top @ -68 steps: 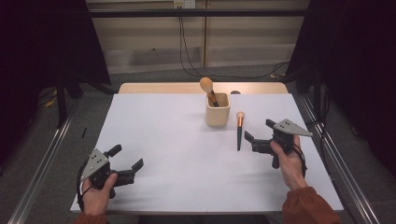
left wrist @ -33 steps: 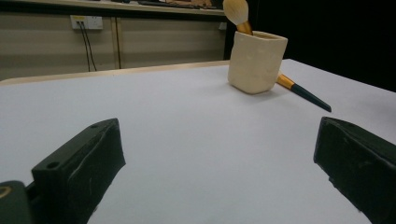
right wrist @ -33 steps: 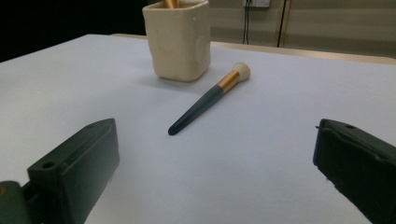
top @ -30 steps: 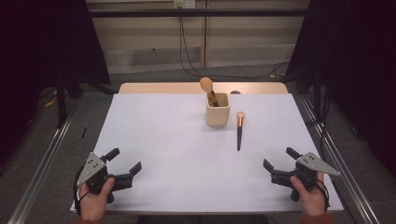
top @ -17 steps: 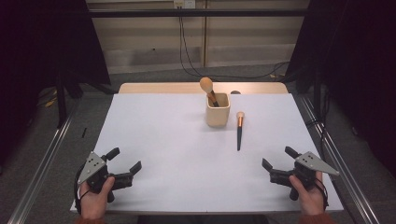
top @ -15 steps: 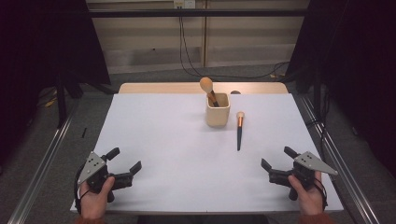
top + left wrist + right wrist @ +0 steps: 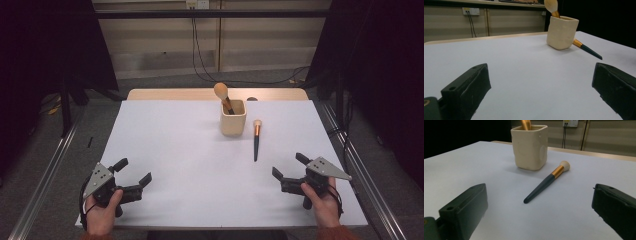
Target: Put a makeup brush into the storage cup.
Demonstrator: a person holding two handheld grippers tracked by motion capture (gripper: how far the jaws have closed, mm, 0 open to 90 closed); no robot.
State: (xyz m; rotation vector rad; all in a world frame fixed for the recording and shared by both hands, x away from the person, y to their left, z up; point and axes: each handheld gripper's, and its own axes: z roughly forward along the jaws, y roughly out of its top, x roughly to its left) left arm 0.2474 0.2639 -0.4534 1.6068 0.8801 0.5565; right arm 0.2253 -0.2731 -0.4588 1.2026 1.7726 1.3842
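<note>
White table top (image 7: 190, 165) fills the scene, with a person's hands at its near edge, each holding a black two-jaw gripper. At the near left corner, the left gripper (image 7: 134, 173) rests low over the table with its jaws spread wide apart, grasping nothing. At the near right, the right gripper (image 7: 290, 167) sits the same way, jaws released and empty.

Farther in, ahead of the right gripper and well apart from it, a makeup brush (image 7: 256, 140) lies flat on the table. Its dark handle points toward the person, and its gold collar and pale bristle tip point away. Just beyond the brush tip and slightly to the left stands a cream square cup (image 7: 233, 119), upright. A second brush (image 7: 222, 94) leans inside the cup, its fluffy tan head sticking up above the rim.
</note>
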